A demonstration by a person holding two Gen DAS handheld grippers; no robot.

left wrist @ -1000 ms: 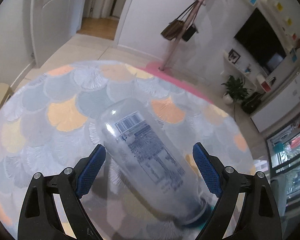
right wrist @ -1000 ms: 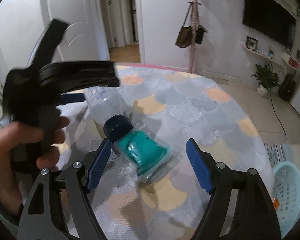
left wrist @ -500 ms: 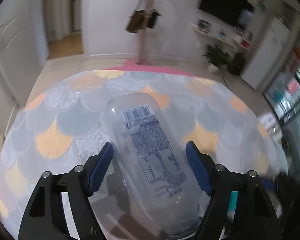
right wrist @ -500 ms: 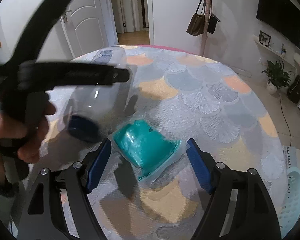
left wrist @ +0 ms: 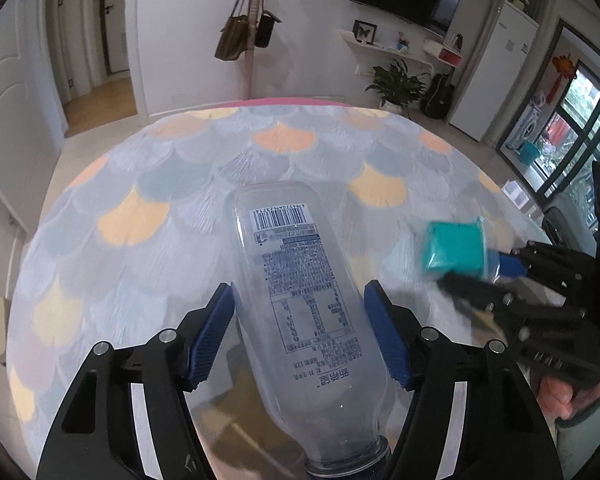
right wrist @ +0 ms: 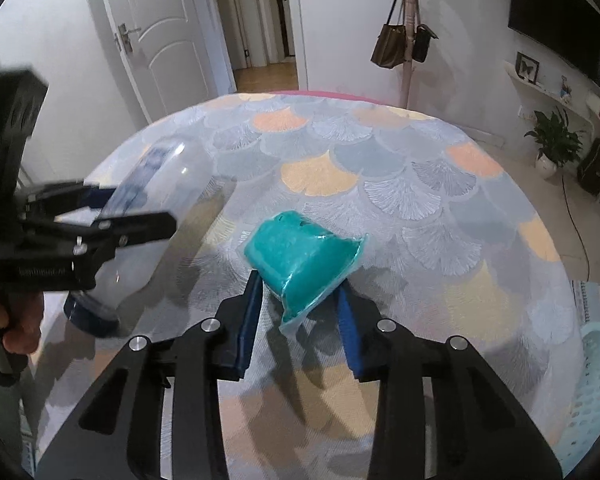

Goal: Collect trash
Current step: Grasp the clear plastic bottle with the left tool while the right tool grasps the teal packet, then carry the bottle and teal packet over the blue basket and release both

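Observation:
My left gripper (left wrist: 300, 312) is shut on a clear plastic bottle (left wrist: 300, 292) with a printed label, cap end toward the camera, held above the round table (left wrist: 148, 184). My right gripper (right wrist: 300, 292) is shut on a teal plastic packet (right wrist: 304, 260), lifted off the table (right wrist: 440, 184). The packet (left wrist: 454, 250) and right gripper (left wrist: 512, 276) also show at the right of the left wrist view. The bottle (right wrist: 140, 224) and left gripper (right wrist: 100, 220) show at the left of the right wrist view.
A light blue perforated basket (right wrist: 596, 376) stands on the floor beyond the table's right edge. A coat stand with bags (left wrist: 248, 36), a potted plant (left wrist: 396, 84) and a white door (right wrist: 160, 48) stand behind the table.
My right gripper has closed on the teal packet and raised it off the table. My left gripper has lifted the bottle and swung it to the left of the packet.

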